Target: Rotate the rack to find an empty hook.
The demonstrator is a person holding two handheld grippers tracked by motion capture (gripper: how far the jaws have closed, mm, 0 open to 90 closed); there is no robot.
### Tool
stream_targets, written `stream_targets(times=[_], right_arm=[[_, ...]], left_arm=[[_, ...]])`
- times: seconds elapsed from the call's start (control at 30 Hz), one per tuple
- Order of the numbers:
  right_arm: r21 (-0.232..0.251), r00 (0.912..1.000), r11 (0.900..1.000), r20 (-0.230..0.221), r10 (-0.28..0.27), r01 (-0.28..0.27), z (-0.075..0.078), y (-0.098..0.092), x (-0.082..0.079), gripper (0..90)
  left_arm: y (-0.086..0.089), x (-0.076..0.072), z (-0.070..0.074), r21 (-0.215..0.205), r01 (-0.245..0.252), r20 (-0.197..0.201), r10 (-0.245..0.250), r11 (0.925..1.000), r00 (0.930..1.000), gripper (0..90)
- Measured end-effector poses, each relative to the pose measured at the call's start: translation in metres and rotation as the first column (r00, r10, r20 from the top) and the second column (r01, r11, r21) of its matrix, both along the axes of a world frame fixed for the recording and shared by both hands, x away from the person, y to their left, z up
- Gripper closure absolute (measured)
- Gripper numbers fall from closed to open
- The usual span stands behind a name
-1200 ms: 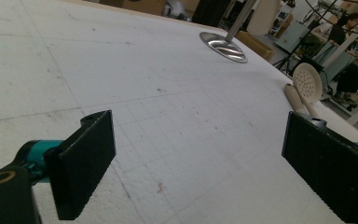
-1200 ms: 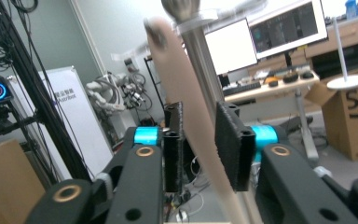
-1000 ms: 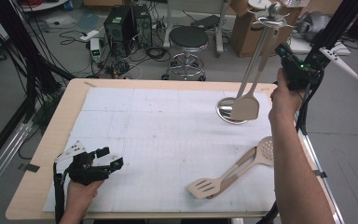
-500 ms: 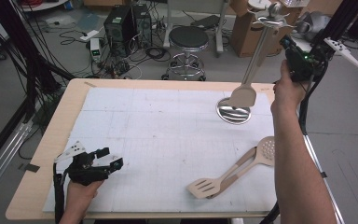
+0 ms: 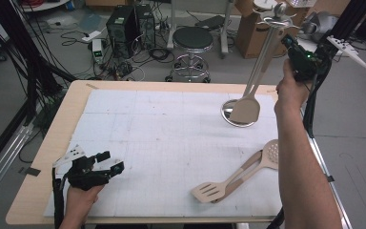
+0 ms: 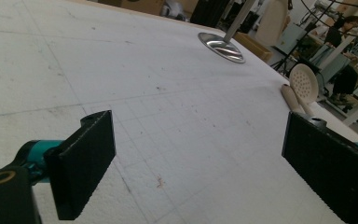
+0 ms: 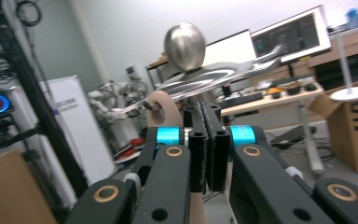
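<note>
Hanging beige flat-bladed spatula (image 5: 246,110) on chrome rack (image 5: 272,15), right gripper (image 5: 291,44) beside.

Even, fairly bright indoor light falls from overhead across the white mat (image 5: 171,143), with only faint, soft shadows under the beige utensils. The high view is slightly soft and low in detail. The steel stand base (image 6: 221,46) shows bright glare. In the right gripper view, the steel ball (image 7: 185,45) gleams, the background is blurred, and lit monitors (image 7: 289,37) look washed out.
</note>
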State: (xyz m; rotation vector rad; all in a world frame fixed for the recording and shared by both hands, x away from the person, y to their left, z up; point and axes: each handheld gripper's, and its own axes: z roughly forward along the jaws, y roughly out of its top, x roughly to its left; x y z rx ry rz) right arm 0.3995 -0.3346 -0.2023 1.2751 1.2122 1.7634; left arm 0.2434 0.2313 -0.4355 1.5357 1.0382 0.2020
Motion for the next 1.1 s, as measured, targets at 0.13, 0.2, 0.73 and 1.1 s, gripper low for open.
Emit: stream_targets(times=[0.13,0.2,0.73,1.1], right_arm=[[-0.012,0.9995,0.999,0.001,0.032,-0.032,0.001,0.004,-0.001,90.0],[-0.011,0.9992,0.999,0.0,0.039,-0.039,0.001,0.006,-0.001,90.0],[-0.078,0.9949,0.992,0.021,0.098,-0.097,0.007,0.04,-0.002,90.0],[0.013,0.9998,1.0,0.02,-0.002,0.002,-0.004,0.01,-0.003,90.0]], left_arm=[[-0.001,0.0,0.0,-0.004,0.002,-0.002,-0.002,1.0,1.0,10.2],[-0.002,0.001,0.0,0.001,0.004,0.001,-0.004,1.0,1.0,10.2],[0.001,0.001,-0.001,-0.01,-0.001,-0.004,0.001,1.0,1.0,10.2],[-0.005,0.003,-0.001,0.0,0.024,-0.005,-0.024,0.9997,0.9997,10.2]])
